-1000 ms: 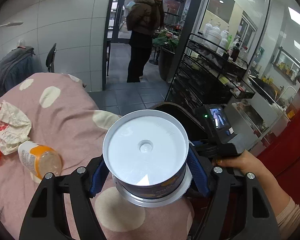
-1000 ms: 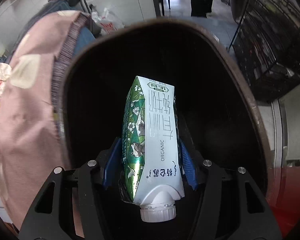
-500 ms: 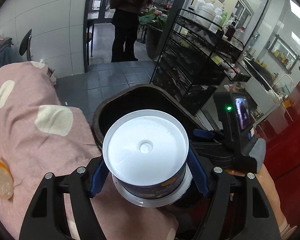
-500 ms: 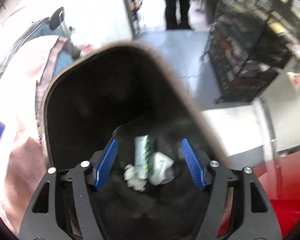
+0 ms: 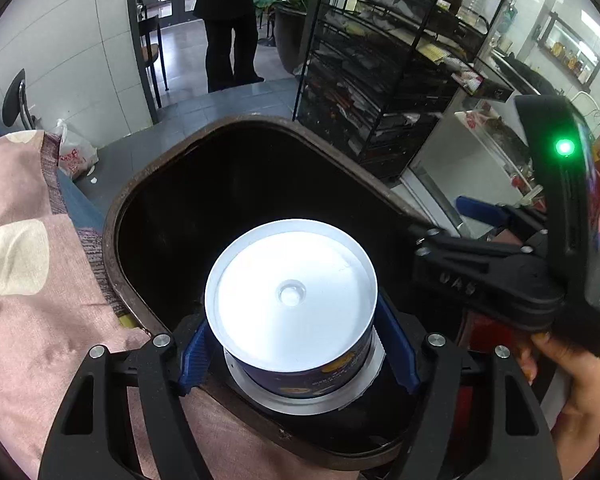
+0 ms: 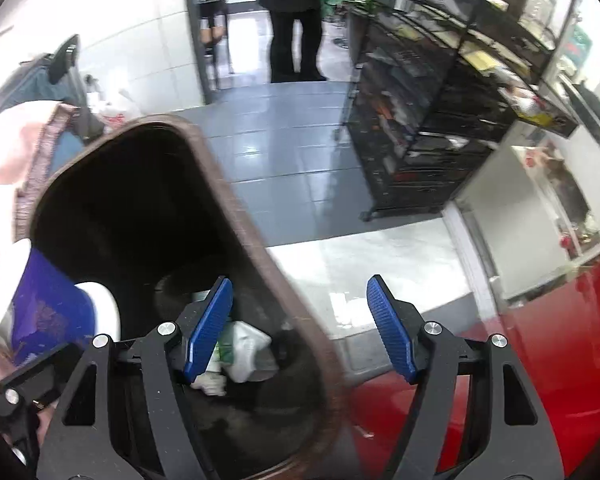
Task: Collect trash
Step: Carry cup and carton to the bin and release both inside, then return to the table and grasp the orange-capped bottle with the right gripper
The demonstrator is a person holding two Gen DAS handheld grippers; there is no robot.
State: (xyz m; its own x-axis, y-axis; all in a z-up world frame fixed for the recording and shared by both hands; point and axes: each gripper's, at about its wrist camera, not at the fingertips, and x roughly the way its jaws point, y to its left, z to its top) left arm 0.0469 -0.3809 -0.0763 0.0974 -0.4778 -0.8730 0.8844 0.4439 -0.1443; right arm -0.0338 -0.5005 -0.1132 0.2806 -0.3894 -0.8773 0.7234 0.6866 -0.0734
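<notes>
Below our right tool (image 6: pixel 300 328), now gaping and pulled off to the bin's (image 6: pixel 236 216) right side, the milk carton (image 6: pixel 236 348) we held a second ago lies inside, while our left tool (image 5: pixel 292 356) carries the gripped tub (image 5: pixel 292 300) over the opening, ready to drop next.

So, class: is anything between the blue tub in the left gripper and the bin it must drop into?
Nothing visible. The tub, clamped in the left gripper, hangs over the bin opening; only trash lies at the bottom.
</notes>
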